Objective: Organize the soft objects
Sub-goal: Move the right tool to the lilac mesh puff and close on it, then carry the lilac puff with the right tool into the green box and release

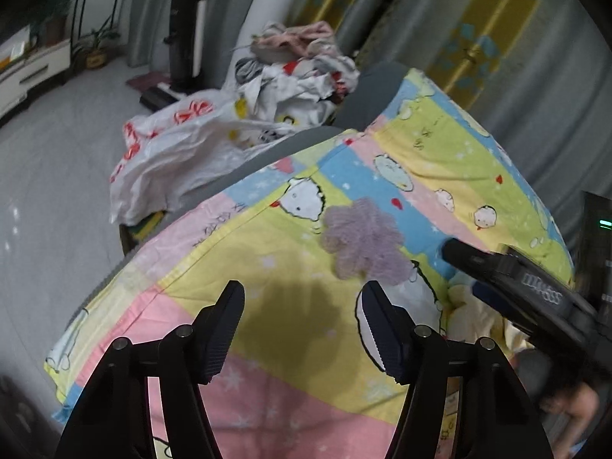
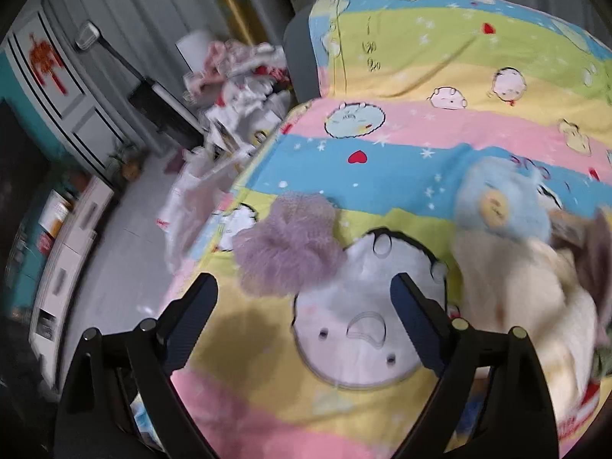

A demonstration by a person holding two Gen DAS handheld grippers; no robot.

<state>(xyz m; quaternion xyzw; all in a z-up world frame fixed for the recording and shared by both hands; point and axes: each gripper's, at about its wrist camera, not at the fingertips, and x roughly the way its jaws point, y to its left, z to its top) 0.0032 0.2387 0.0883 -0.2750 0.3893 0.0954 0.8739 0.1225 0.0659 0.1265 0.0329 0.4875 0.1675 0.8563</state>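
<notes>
A fluffy purple soft item (image 1: 363, 243) lies on the cartoon-print bed cover (image 1: 298, 344), just beyond my left gripper (image 1: 302, 298), which is open and empty above the cover. In the right wrist view the purple item (image 2: 288, 244) lies just ahead of my right gripper (image 2: 304, 290), also open and empty. A pale blue plush with a yellow face (image 2: 501, 206) and a cream plush (image 2: 516, 290) lie to its right. The right gripper's body (image 1: 535, 290) shows at the right of the left wrist view.
A pile of white and red clothes and bags (image 1: 214, 122) sits beyond the far edge of the bed. A grey floor (image 1: 57, 176) lies left, with a white cabinet (image 2: 69, 252) and a black stand (image 1: 185, 38). Curtains (image 1: 478, 19) hang behind.
</notes>
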